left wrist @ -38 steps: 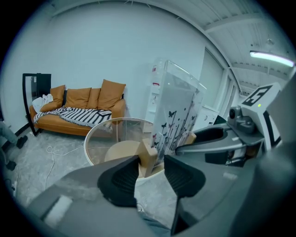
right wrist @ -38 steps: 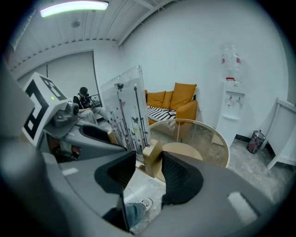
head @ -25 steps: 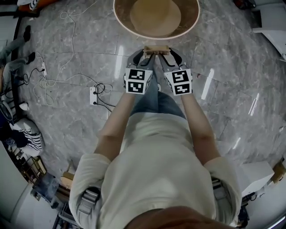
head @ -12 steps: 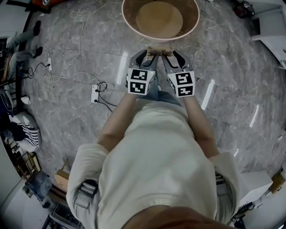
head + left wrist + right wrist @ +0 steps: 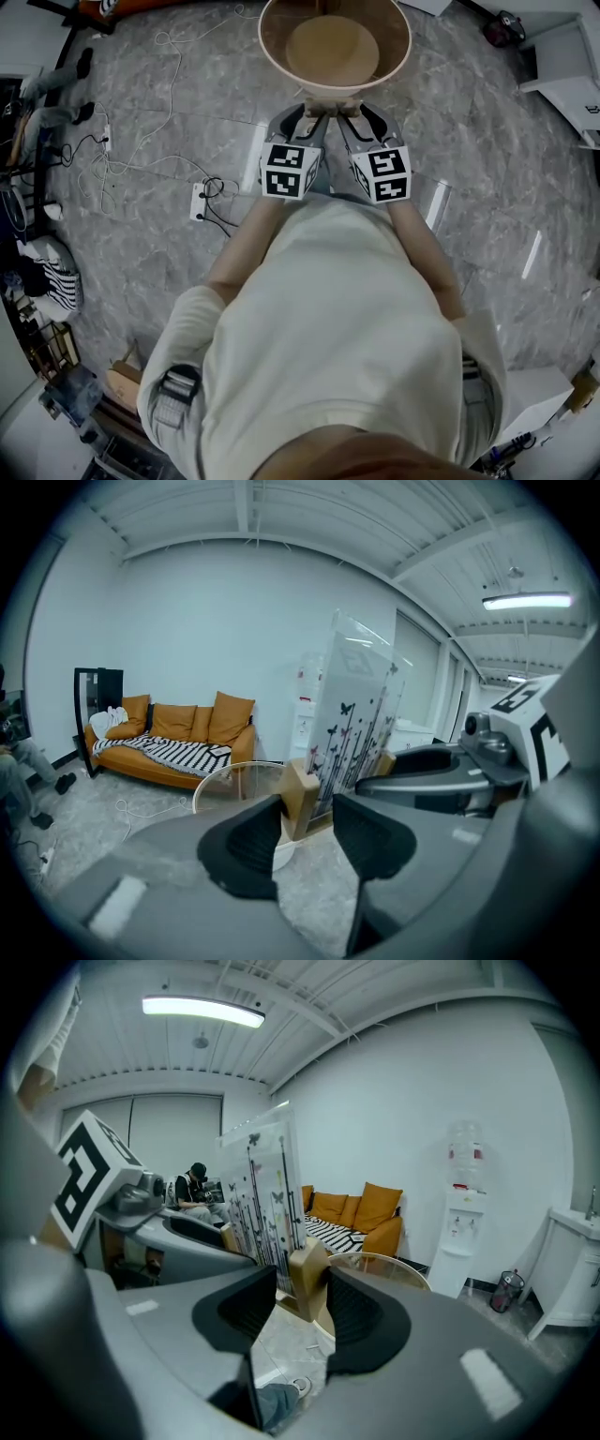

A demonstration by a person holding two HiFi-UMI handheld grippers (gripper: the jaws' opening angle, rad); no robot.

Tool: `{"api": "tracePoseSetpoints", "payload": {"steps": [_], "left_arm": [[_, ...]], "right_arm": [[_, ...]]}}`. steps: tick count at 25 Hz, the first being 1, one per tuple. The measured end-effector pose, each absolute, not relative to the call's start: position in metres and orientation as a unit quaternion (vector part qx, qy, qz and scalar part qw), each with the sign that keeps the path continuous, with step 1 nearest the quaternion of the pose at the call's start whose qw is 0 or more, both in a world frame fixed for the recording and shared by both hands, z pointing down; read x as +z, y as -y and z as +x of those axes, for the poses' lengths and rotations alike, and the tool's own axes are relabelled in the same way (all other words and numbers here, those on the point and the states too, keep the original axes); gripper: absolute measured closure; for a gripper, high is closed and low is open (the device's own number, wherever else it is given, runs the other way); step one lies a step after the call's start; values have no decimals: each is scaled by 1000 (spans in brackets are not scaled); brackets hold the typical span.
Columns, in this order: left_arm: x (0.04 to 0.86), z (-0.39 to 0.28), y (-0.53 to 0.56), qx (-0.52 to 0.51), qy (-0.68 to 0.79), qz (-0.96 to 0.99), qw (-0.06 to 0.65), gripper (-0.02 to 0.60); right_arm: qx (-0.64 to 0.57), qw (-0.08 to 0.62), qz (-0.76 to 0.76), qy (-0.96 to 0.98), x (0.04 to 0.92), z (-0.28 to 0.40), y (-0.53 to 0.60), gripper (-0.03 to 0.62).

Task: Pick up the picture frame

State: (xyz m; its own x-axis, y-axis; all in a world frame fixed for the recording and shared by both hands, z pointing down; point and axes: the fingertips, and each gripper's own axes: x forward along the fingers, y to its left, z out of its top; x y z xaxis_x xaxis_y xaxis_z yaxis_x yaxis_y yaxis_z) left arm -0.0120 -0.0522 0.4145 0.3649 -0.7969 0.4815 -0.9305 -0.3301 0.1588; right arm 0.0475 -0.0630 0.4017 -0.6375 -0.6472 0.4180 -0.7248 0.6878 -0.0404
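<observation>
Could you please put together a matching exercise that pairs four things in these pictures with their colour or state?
Things:
1. picture frame
2. sofa
3. water dispenser
4. blanket

Colour or state:
A. white
B. orange
C. striped, lying on the sofa
D. gripped at its wooden base by the left gripper and the right gripper

Pairs: 1-D, 2-B, 3-A, 4-C

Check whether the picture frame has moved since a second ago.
Yes. In the head view the picture frame has shifted toward the round table: floor showed between them before; now its base meets the table's rim.
</observation>
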Motion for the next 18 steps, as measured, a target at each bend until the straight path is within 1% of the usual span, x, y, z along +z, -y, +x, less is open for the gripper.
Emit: {"api": "tracePoseSetpoints", "payload": {"steps": [18], "left_arm": [[398,-21,59,152,543,802,197,408]], "right_arm": [[81,180,381,903,385,39,70,430]]}}
